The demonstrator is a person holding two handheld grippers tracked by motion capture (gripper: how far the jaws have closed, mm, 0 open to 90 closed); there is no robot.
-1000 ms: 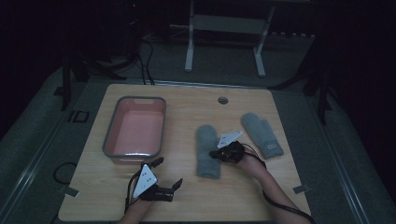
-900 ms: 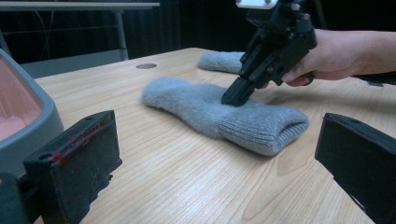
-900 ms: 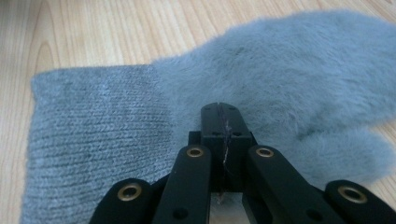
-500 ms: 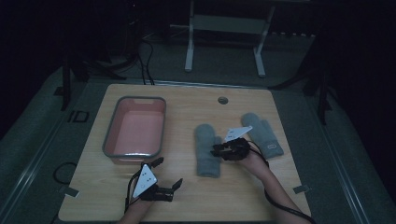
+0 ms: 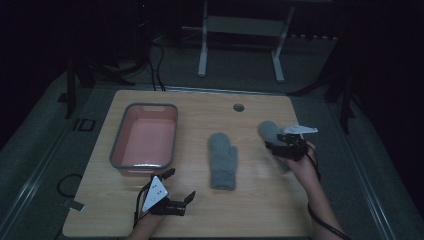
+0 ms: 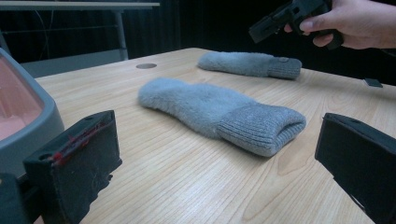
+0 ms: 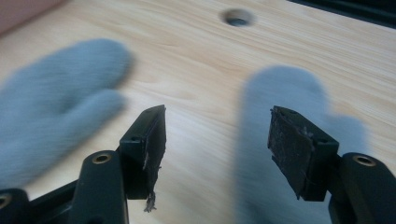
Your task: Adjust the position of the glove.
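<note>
High view: pink tray (image 5: 116,150) holds nothing (bare inside).

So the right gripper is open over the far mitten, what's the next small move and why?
Probably lower the right gripper straight down and close on the right mitten. Its jaws stand open, straddling that mitten, which lies flat on the table, untouched. The left gripper sits open near the pink bin.

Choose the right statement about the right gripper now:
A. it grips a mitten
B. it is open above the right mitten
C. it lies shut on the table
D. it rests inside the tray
B: the right gripper has its fingers apart, holding nothing, with the right mitten lying flat below them.
</note>
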